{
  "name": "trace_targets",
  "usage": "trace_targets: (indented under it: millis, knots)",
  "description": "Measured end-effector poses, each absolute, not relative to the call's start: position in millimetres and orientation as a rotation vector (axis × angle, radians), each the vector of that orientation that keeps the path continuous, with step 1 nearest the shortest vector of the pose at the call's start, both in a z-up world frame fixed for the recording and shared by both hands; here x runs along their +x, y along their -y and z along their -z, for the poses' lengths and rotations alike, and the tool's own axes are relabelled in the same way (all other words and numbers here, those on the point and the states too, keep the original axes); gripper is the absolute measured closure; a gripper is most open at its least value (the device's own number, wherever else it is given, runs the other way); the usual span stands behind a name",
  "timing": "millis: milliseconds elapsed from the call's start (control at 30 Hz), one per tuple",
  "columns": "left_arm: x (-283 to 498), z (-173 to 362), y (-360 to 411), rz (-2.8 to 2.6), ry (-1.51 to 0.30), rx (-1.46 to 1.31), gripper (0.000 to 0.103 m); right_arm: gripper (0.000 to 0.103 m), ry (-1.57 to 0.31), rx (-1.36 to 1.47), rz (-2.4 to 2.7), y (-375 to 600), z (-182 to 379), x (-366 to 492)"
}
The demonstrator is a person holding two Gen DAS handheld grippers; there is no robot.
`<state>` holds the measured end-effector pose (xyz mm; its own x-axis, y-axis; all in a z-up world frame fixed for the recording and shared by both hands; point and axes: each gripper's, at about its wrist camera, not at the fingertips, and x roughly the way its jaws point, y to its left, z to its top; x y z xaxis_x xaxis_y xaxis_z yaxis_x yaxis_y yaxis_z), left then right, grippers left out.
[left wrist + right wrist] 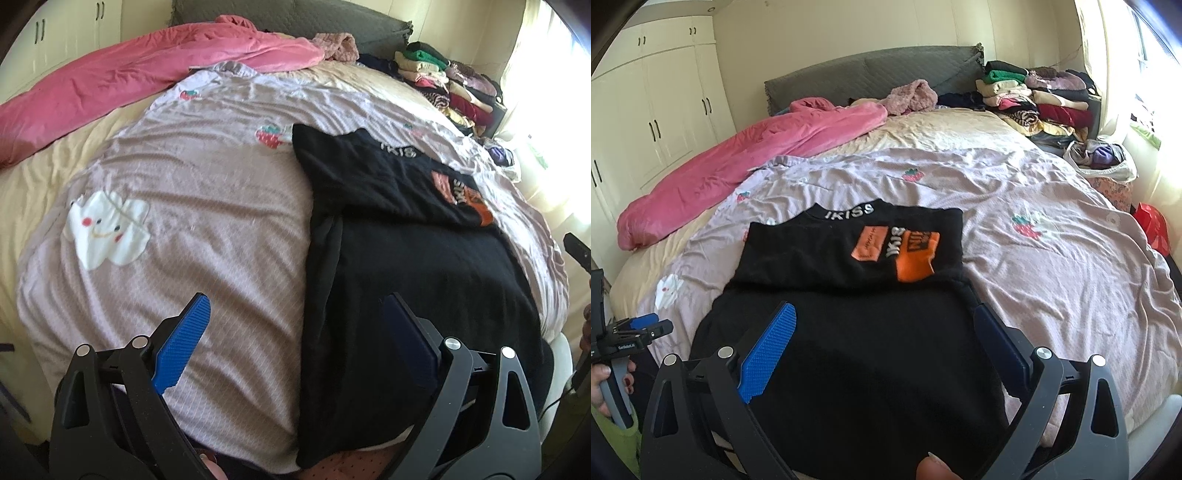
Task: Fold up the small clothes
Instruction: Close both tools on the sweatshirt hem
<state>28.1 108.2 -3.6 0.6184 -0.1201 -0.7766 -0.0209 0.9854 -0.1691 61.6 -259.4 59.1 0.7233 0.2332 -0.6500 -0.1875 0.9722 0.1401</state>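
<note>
Right wrist view showed the black knit top with orange patches [849,251] lying part-folded on the lilac strawberry-print bedspread [1052,229], both left tongs [295,339] and right tongs [882,343] spread wide, holding nothing.

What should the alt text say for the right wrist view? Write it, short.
A black IKISS top with orange patches lies partly folded on a lilac strawberry-print sheet, and the right gripper hangs above its near half with jaws open. Behind lie a pink duvet and a stack of folded clothes.
</note>
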Motion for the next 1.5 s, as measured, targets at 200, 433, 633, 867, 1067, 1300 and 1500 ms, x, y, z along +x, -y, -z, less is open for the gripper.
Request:
trace_targets:
  millis: [200,433,633,867,1067,1300,1500]
  knots:
    - [16.6,12.8,-116.4,0.054,-0.923,-0.174,0.015,0.007,-0.749,0.054,-0.211,271.9,-48.9,48.7]
    - [3.6,21.7,-117.1,0.070,-0.941,-0.170,0.015,0.007,-0.793,0.054,-0.179,291.3,-30.2,34.5]
    - [-4.9,38.9,-108.4,0.117,-0.990,-0.188,0.022,0.007,-0.840,0.073,-0.145,309.7,-12.4,23.4]
    - [-13.0,48.4,-99.2,0.144,-1.020,-0.182,0.031,0.007,-0.879,0.039,-0.151,313.6,1.4,10.9]
    - [-16.8,55.0,-100.1,0.151,-1.034,-0.207,0.035,0.007,-0.943,0.000,-0.157,310.9,18.2,7.1]
    - [-15.6,62.9,-94.4,0.180,-1.061,-0.204,0.047,0.007,-0.988,0.011,-0.161,310.4,31.5,10.8]
    - [-13.3,70.9,-89.7,0.199,-1.086,-0.195,0.070,0.007,-1.022,0.009,-0.150,310.7,42.5,15.8]
